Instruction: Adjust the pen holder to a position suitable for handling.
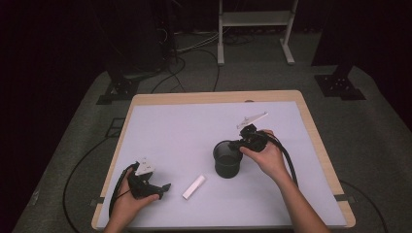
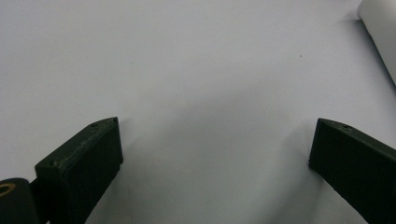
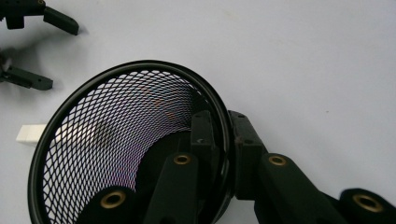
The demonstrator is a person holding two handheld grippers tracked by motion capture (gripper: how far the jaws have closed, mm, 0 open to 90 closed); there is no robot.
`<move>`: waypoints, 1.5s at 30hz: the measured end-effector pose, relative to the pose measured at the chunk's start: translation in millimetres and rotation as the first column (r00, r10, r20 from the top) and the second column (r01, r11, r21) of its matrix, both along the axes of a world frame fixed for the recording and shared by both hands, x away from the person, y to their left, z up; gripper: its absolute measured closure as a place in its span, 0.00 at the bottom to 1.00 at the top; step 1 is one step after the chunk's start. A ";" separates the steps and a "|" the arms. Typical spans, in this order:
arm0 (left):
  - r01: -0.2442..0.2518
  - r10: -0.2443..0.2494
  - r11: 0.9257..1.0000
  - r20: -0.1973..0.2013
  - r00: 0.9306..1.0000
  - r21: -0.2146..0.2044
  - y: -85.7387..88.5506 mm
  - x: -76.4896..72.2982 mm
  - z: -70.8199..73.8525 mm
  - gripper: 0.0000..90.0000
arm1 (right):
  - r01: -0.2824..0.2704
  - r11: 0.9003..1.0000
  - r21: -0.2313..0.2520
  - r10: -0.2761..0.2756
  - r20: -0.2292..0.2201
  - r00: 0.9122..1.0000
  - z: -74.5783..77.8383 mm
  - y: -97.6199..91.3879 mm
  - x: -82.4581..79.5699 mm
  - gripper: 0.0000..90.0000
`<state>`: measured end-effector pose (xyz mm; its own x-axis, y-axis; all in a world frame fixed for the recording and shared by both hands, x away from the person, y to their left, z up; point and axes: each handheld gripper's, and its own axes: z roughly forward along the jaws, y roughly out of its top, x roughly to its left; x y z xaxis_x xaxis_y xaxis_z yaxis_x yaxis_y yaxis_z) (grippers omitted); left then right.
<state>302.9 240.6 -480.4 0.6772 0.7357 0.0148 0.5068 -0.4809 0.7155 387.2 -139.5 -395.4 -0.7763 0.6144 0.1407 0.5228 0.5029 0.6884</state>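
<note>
Jaws clamped on upright mesh cup (image 3: pixel 116 140) rim, mouth upward.

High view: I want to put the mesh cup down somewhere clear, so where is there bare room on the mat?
The far half of the white mat is bare, and so is the near right corner. The near strip is crowded: the open left gripper, the white block and the mesh cup, whose rim the right gripper clamps.

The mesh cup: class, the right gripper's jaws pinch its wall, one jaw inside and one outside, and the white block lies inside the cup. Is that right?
Not quite. The white block lies on the table beside the mesh cup, as the high view shows. The right gripper does pinch the wall, one jaw inside and one outside.
</note>
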 end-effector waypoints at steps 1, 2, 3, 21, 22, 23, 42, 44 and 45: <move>0.000 0.000 1.000 0.000 1.000 0.000 0.0 0.0 0.0 0.02 | -0.003 1.000 -0.003 0.003 -0.003 1.000 -0.3 0.6 -0.2 0.90; 0.000 0.000 1.000 0.000 1.000 0.000 0.0 0.0 0.0 0.02 | -0.007 1.000 -0.003 0.007 -0.001 1.000 -1.0 1.4 -0.3 0.90; 0.001 -0.001 1.000 0.000 1.000 0.001 0.0 0.0 0.0 0.02 | -0.013 1.000 -0.006 0.013 -0.006 1.000 -1.9 3.1 -0.8 0.90; 0.000 0.000 1.000 0.000 1.000 0.001 0.0 0.0 0.0 0.02 | -0.038 0.999 -0.003 0.038 -0.034 0.999 -8.4 10.7 -1.5 0.89; 0.000 0.000 1.000 0.000 1.000 0.001 0.0 0.0 0.0 0.02 | -0.037 0.999 -0.003 0.036 -0.030 0.999 -8.4 10.5 -1.4 0.88; 0.001 -0.001 1.000 0.000 1.000 0.001 0.0 0.0 0.0 0.02 | -0.038 0.999 -0.002 0.038 -0.028 0.999 -8.2 10.1 -1.2 0.87; 0.000 0.000 1.000 0.000 1.000 0.001 0.0 0.0 0.0 0.02 | -0.024 0.999 0.044 0.022 0.058 0.998 4.7 -7.6 -14.7 0.44; 0.000 0.000 1.000 0.001 1.000 0.001 0.0 -0.1 0.0 0.02 | -0.020 0.998 0.052 0.017 0.067 0.998 6.0 -10.2 -16.8 0.42; 0.000 0.000 1.000 0.001 1.000 0.001 0.0 -0.1 0.0 0.02 | -0.014 0.998 0.060 0.010 0.080 0.997 7.8 -13.9 -19.2 0.39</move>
<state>302.8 240.5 -480.4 0.6772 0.7356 0.0161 0.5063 -0.4818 0.7152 368.0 -153.4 -387.6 -0.7938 0.5972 0.1146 0.4590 0.4647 0.7572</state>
